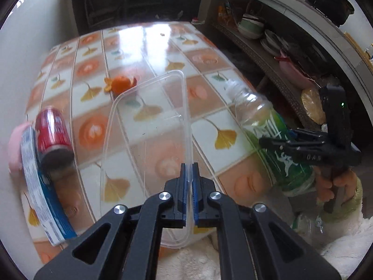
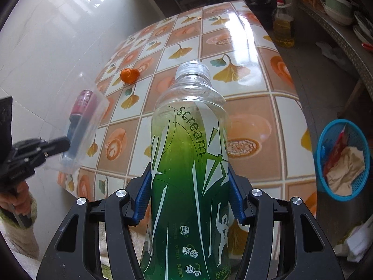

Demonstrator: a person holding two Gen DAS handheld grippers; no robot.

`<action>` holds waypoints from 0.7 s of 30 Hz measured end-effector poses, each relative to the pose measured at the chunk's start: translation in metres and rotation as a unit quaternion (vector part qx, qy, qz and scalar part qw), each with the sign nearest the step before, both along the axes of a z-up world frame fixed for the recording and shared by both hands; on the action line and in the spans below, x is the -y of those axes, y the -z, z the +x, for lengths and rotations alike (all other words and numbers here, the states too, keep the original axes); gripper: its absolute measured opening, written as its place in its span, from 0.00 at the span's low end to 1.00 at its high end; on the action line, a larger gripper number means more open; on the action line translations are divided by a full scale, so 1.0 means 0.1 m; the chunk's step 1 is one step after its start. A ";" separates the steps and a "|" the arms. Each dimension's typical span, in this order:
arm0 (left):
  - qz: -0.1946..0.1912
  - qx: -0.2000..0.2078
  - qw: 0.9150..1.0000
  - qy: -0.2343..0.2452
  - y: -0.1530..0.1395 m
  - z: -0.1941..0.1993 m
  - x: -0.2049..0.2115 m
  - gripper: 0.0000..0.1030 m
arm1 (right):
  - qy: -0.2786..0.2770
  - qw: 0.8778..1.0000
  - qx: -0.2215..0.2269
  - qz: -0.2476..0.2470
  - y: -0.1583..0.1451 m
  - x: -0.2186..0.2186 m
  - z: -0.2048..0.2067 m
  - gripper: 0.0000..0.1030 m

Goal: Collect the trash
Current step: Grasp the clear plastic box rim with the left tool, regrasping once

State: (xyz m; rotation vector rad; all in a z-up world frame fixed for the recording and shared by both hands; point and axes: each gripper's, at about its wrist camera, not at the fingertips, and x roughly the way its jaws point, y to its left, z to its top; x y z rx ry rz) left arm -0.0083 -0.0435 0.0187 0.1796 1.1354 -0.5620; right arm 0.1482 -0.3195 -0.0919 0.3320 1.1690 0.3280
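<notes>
My left gripper is shut on the rim of a clear plastic container, held above the tiled table; it also shows in the right wrist view. My right gripper is shut on a green-labelled plastic bottle, held off the table's near edge; the bottle also shows in the left wrist view. Orange peel lies mid-table. A red can lies at the table's left, by the wall.
A blue basket holding paper and wrappers stands on the floor right of the table. A blue-and-white packet lies beside the can. An oil bottle stands beyond the table. Shelves with bowls run along the right.
</notes>
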 end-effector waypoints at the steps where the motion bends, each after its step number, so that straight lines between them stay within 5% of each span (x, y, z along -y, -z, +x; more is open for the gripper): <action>1: -0.011 -0.014 1.000 -0.007 0.09 -0.07 -0.01 0.04 | 0.002 1.000 -0.001 0.000 0.00 0.01 -0.04 0.52; 4: -0.043 -0.038 0.997 -0.047 0.25 -0.18 -0.07 0.08 | 0.003 1.000 -0.003 -0.001 -0.01 0.02 -0.11 0.53; 8: -0.102 -0.049 0.991 -0.076 0.24 -0.22 -0.12 0.42 | 0.003 1.000 -0.002 -0.009 -0.02 0.02 -0.13 0.53; 12: -0.142 -0.024 0.987 -0.076 0.02 -0.19 -0.25 0.49 | 0.003 1.000 -0.002 -0.014 -0.01 0.02 -0.15 0.53; 17: -0.031 0.065 0.993 -0.091 0.00 0.01 -0.45 0.49 | 0.003 1.000 -0.001 -0.015 0.00 0.00 -0.14 0.53; 21: 0.048 0.050 0.994 -0.082 0.29 0.26 -0.48 0.44 | -0.003 1.000 0.001 -0.018 -0.01 -0.05 -0.14 0.53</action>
